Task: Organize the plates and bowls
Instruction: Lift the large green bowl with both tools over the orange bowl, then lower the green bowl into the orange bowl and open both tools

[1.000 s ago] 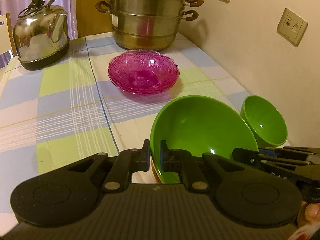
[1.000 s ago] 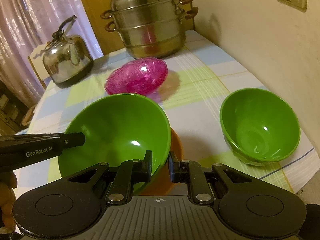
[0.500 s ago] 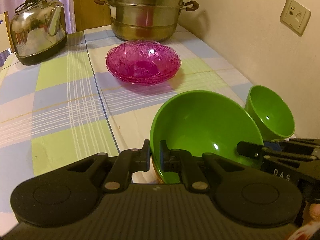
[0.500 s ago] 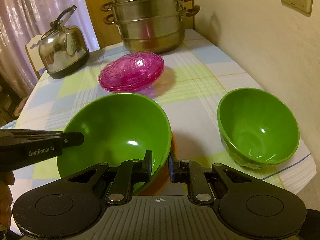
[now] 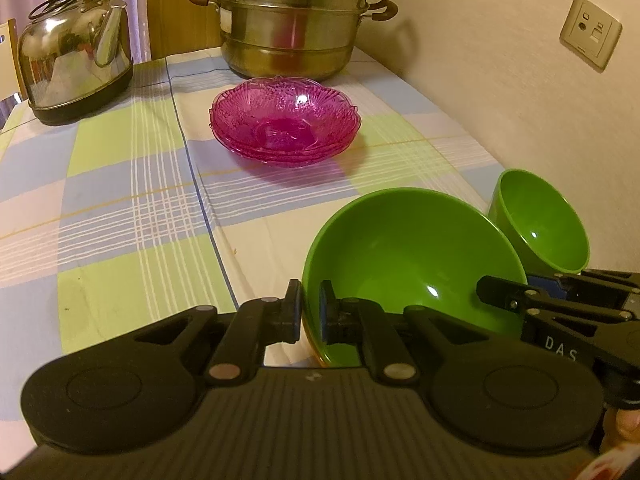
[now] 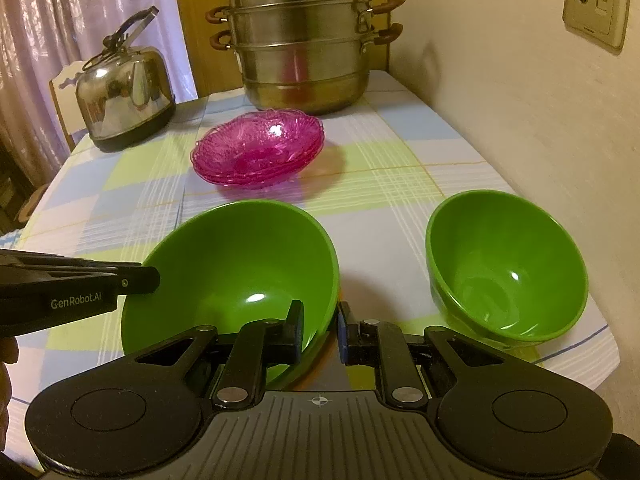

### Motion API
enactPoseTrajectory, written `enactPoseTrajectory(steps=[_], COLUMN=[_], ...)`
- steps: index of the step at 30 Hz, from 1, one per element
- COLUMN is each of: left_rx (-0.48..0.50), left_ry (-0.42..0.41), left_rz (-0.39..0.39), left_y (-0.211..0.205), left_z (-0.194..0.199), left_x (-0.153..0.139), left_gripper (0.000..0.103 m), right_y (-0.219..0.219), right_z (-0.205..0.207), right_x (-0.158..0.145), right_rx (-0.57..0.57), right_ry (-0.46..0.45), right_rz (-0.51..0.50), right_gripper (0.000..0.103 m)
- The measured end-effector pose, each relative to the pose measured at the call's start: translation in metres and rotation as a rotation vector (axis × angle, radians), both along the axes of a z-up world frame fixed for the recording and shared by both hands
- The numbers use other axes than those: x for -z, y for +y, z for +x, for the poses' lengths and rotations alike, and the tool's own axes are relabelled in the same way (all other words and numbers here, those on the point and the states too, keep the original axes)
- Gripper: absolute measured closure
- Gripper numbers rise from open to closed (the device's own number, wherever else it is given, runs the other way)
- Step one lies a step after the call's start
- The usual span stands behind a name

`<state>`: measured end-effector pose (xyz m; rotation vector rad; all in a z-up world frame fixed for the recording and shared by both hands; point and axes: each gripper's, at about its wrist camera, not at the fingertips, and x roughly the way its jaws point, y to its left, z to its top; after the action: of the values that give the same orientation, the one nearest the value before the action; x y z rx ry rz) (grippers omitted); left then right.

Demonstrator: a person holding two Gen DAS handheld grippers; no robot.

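A large green bowl (image 5: 412,256) sits tilted near the table's front edge, with an orange underside showing below its rim. My left gripper (image 5: 310,314) is shut on its left rim. My right gripper (image 6: 320,330) is shut on the right rim of the same bowl (image 6: 240,264). Each gripper shows in the other's view, on the opposite side of the bowl. A smaller green bowl (image 6: 508,264) stands upright to the right, apart from both grippers. Farther back lies a stack of pink glass bowls (image 5: 284,120).
A steel steamer pot (image 6: 304,48) stands at the back by the wall and a steel kettle (image 6: 124,92) at the back left. The checked tablecloth (image 5: 120,208) covers the table. The wall with sockets runs along the right; the small bowl is near the table's right corner.
The right wrist view has rolled and now sits more level. Both grips on the large green bowl are unchanged, and the other dishes have not moved.
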<state>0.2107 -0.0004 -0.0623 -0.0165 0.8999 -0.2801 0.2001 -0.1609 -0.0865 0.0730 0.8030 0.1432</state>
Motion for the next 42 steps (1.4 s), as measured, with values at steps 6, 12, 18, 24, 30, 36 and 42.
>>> enactPoseTrajectory(steps=[6,12,18,24,30,36,42], left_rx=[-0.003,-0.031,-0.063,-0.061,-0.059,-0.059,-0.063], left_ry=[0.003,-0.008,-0.049,-0.083,-0.090,-0.090,-0.084], left_rz=[-0.012,-0.027,-0.045,-0.073,-0.106,-0.134,-0.144], left_y=[0.002,0.007,0.004,-0.010,-0.030,-0.053,-0.072], left_z=[-0.002,-0.007,-0.023,-0.044,-0.065,-0.082,-0.093], left_x=[0.000,-0.004,-0.024,-0.046,-0.058,-0.064,-0.064], left_gripper=[0.096,0.095,0.090,0.074,0.060,0.038,0.022], right_y=[-0.005,-0.017,-0.031,-0.046,-0.062,-0.084,-0.107], right_z=[0.001,-0.006,-0.019,-0.033,-0.048,-0.062,-0.073], right_x=[0.005,0.003,-0.010,-0.020,-0.031,-0.038,-0.043], right_rx=[0.008,0.023,0.043,0.064,0.083,0.113,0.153], right_ry=[0.025,0.010,-0.029,-0.036,-0.047,-0.057,-0.062], right_rz=[0.036,0.098,0.185,0.216,0.230,0.231,0.229], right_gripper=[0.069,0.062,0.050,0.045,0.044,0.043,0.040])
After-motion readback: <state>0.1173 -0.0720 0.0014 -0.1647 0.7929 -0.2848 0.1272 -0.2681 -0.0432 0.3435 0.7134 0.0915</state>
